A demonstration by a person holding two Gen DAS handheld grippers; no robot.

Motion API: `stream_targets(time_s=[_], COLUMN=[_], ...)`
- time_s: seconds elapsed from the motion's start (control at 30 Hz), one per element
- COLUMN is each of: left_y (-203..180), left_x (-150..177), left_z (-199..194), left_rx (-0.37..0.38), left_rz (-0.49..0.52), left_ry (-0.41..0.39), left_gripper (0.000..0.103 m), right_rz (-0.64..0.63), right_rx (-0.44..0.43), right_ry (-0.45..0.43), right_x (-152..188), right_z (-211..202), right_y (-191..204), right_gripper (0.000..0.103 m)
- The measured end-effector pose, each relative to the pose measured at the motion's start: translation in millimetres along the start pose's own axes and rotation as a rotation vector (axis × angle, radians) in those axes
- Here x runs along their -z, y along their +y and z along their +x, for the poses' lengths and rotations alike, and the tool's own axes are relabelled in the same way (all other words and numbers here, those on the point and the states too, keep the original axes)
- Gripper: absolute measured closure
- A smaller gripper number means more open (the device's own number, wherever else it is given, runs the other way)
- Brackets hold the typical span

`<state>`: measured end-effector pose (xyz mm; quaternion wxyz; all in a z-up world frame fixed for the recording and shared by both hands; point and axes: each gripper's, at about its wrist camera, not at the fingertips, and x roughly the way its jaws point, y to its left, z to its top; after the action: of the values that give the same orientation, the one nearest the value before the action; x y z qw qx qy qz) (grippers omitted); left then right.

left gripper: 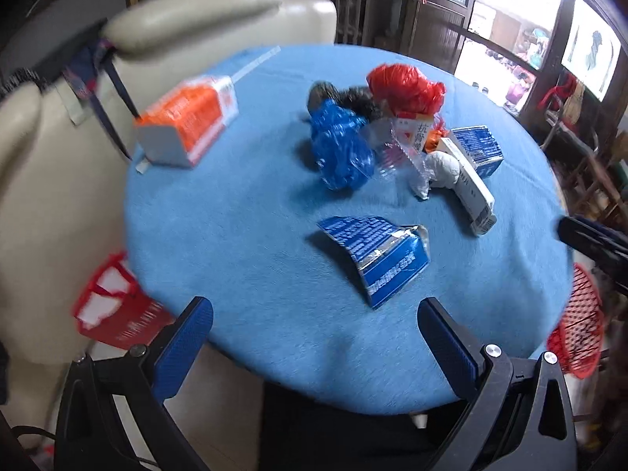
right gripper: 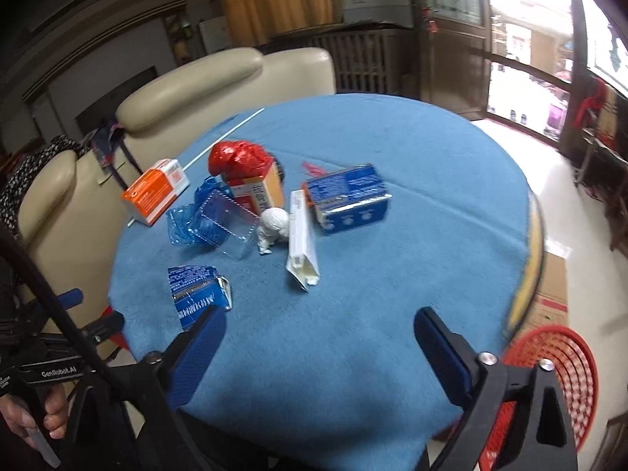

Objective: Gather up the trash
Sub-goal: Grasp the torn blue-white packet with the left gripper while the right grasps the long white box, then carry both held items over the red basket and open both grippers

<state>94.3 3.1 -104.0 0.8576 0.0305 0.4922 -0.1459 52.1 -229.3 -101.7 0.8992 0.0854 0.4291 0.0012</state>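
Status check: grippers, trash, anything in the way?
Left gripper and right gripper open, empty. Torn blue carton nearest on the round blue table, untouched. Red mesh basket at right edge. Path clear.

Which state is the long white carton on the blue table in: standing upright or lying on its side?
Lying on its side. The long white carton rests lengthwise on the blue table, its open end toward the camera, beside the white crumpled wad.

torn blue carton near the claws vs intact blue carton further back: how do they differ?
The torn blue carton is ripped open and flattened; the intact blue carton keeps its box shape. The torn one lies alone at the near edge; the intact one sits among the clutter. Both carry white print.
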Motion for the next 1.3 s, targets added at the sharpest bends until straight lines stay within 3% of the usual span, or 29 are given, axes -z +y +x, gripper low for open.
stream_targets(time_s=[0.17,0.23,0.3,0.37,0.43,0.5,0.53,0.63,0.73,1.0,1.3], left_y=[4,8,11,11,8,4,3,4,4,-31,-85], left_x=[-15,-21,-26,-30,-32,-32,-32,-33,-32,-30,-29], left_z=[27,40,52,63,70,76,79,86,81,46,34], left_rx=[0.116,0.140,0.188,0.213,0.238,0.270,0.290,0.344,0.372,0.334,0.352], left_rz=[-0.031,-0.064,-0.095,-0.114,-0.120,-0.136,-0.149,-0.206,-0.223,-0.130,-0.005], left_ry=[0.048,0.085,0.122,0.154,0.169,0.186,0.196,0.197,0.169,0.099,0.089], left_gripper=[0.016,0.025,0.038,0.041,0.051,0.070,0.074,0.076,0.087,0.098,0.099], right_rz=[-0.015,-0.014,-0.021,-0.024,-0.030,-0.023,-0.014,-0.002,0.058,0.211,0.353], right_rx=[-0.091,-0.104,-0.110,-0.130,-0.137,-0.144,-0.150,-0.147,-0.162,-0.257,-0.354], right_ry=[0.099,0.130,0.161,0.191,0.205,0.192,0.179,0.158,0.149,0.111,0.057], right_x=[-25,-33,-38,-42,-44,-45,-45,-40,-31,7,45], right_z=[56,76,93,109,119,121,120,113,102,55,12], right_y=[2,0,0,0,0,-2,-4,-13,-27,-67,-95], right_gripper=[0.046,0.048,0.058,0.063,0.065,0.075,0.078,0.083,0.087,0.087,0.087])
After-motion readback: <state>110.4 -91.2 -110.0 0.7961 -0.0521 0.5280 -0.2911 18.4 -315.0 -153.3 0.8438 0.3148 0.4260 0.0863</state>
